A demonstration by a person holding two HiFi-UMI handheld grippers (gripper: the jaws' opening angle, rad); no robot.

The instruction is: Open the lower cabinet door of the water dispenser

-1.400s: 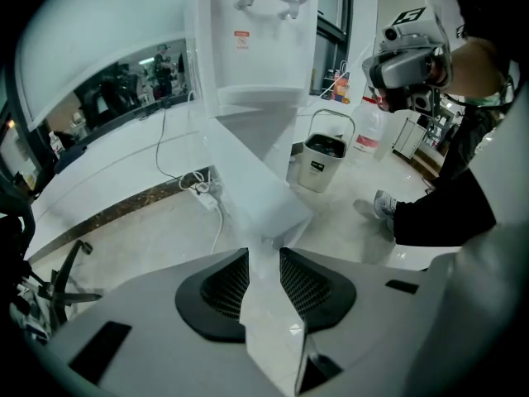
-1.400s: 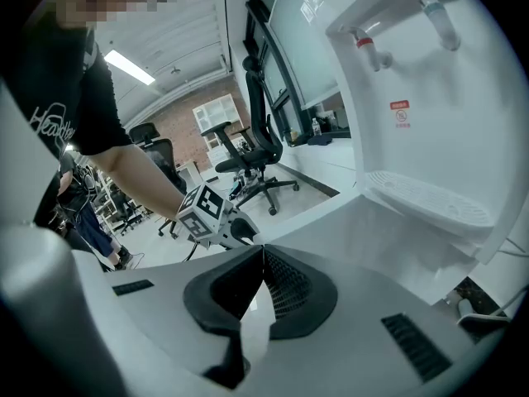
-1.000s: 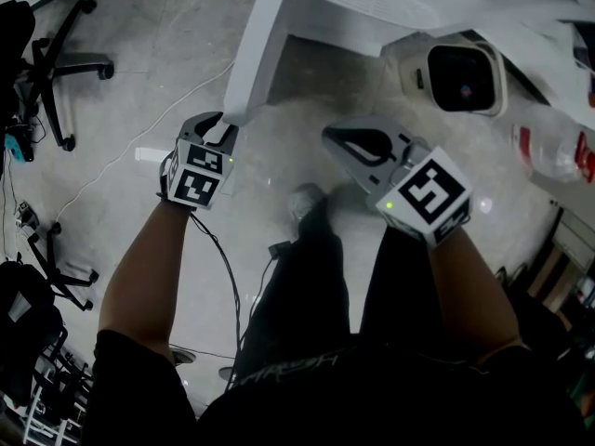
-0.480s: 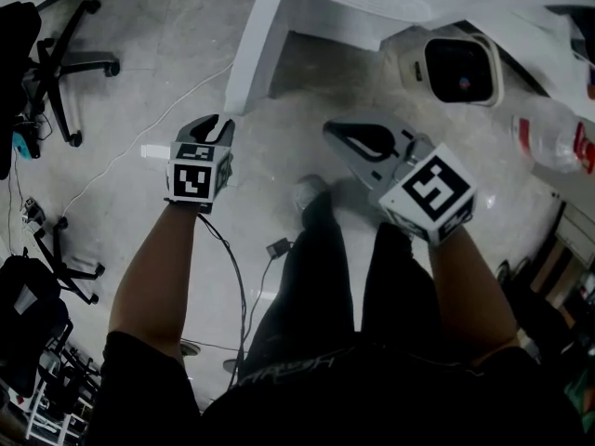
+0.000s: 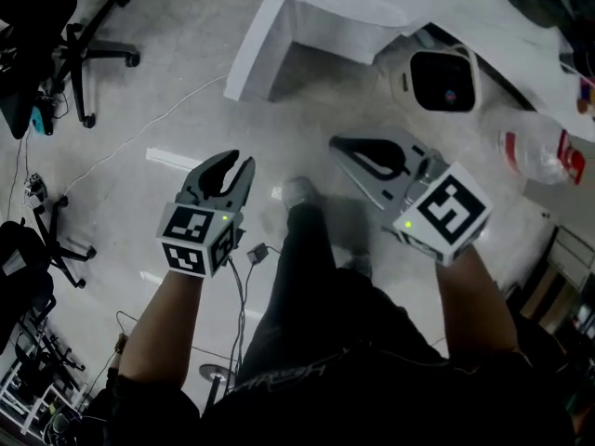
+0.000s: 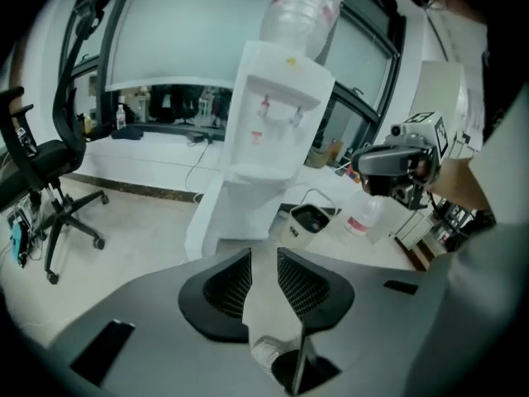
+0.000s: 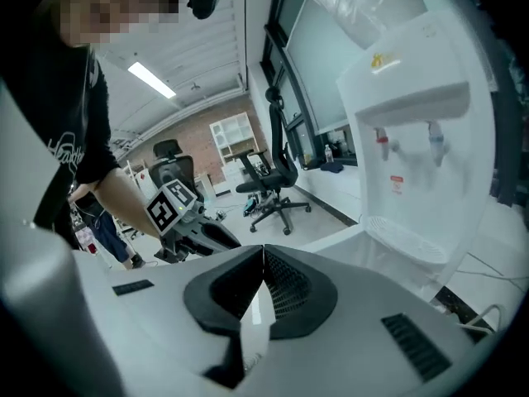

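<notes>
The white water dispenser (image 5: 344,7) stands at the top of the head view, with a clear bottle (image 6: 302,7) on top. Its lower cabinet door (image 5: 253,49) stands swung out toward me, a white panel (image 6: 216,213) at the dispenser's left. My left gripper (image 5: 237,161) hangs well short of the door, touching nothing. Its jaws are closing with a narrow gap, and nothing is between them (image 6: 264,253). My right gripper (image 5: 333,141) is shut and empty, its tips meeting (image 7: 263,249), and points toward the dispenser (image 7: 413,139).
A white bin with a dark inside (image 5: 437,77) sits on the floor right of the dispenser, a plastic bottle (image 5: 535,151) beside it. Office chairs (image 5: 79,54) stand at the left. Cables (image 5: 246,258) run over the floor by my legs.
My left gripper has left the door's edge, drawn back toward me and rolled. The right gripper has also pulled back slightly. The dispenser now sits farther up in the view.
</notes>
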